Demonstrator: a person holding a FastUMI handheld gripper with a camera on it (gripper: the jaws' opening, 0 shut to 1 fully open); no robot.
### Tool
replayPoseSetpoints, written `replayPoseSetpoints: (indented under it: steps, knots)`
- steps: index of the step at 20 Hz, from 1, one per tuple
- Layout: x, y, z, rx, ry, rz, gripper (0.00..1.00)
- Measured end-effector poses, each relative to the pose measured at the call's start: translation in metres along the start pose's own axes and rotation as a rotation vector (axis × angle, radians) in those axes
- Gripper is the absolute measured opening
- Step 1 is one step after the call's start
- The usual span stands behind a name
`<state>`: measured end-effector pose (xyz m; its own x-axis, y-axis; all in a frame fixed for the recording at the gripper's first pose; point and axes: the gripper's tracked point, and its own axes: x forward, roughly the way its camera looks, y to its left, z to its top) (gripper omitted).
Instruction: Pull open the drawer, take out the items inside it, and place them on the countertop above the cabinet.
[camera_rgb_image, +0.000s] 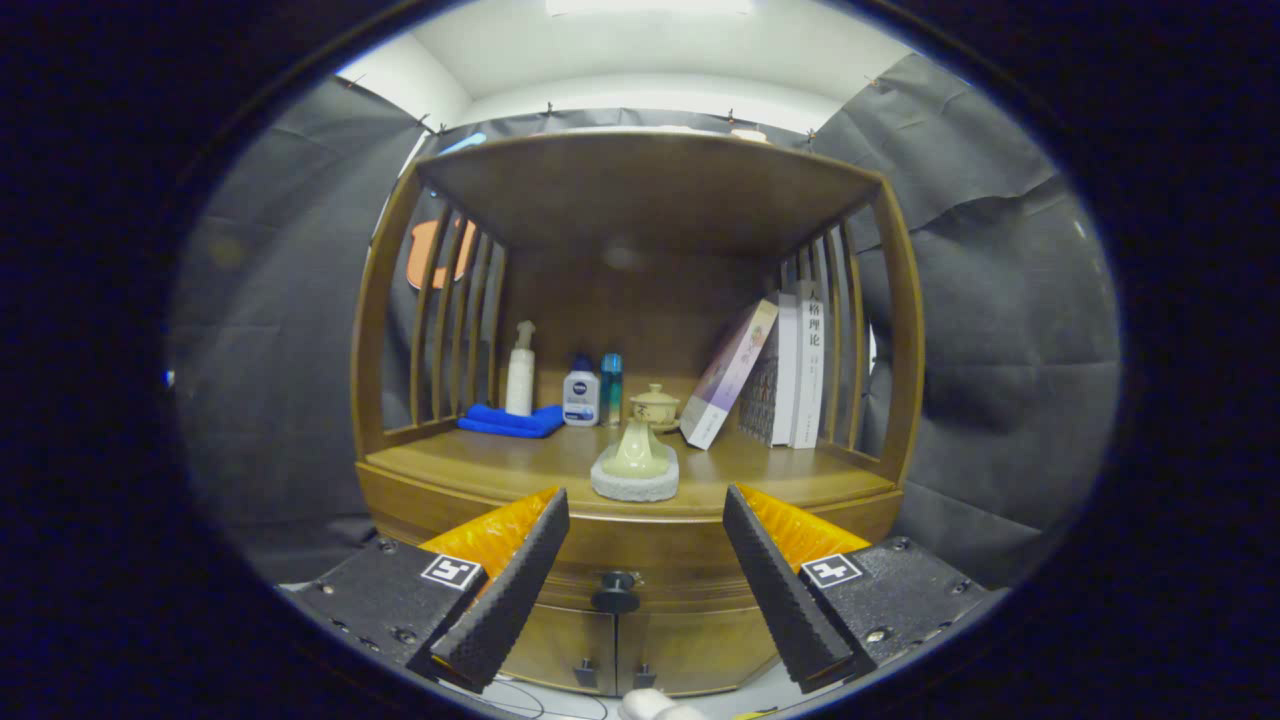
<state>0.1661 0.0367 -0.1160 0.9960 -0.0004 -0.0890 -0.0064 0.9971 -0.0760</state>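
A wooden cabinet (640, 480) stands ahead, with a countertop shelf under a curved roof. Its drawer (640, 555) sits closed below the countertop, with a dark round knob (616, 594) in its middle. My gripper (640, 585) is open, a short way in front of the drawer; the knob shows between the two black ridged fingers (510, 590), nearer the left one. Nothing is held. The drawer's contents are hidden.
On the countertop: a pale ceramic piece on a grey stone base (635, 470) at the front, a lidded cup (655, 405), bottles (581, 395), a blue cloth (510, 420) and leaning books (770, 375). Two small door handles (612, 675) sit below the drawer.
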Motion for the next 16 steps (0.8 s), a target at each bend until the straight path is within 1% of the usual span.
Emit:
replayPoseSetpoints:
  steps: [5,11,13,14,16]
  knots:
    - [-0.068,-0.014,0.037,0.005,-0.053,0.023,1.0]
    - [-0.123,-0.035,0.054,0.037,-0.03,0.055,1.0]
    - [-0.136,-0.045,0.066,0.035,-0.058,0.052,1.0]
    - [-0.113,-0.048,0.071,0.031,-0.062,0.052,1.0]
    - [-0.122,-0.052,0.075,0.032,-0.067,0.049,1.0]
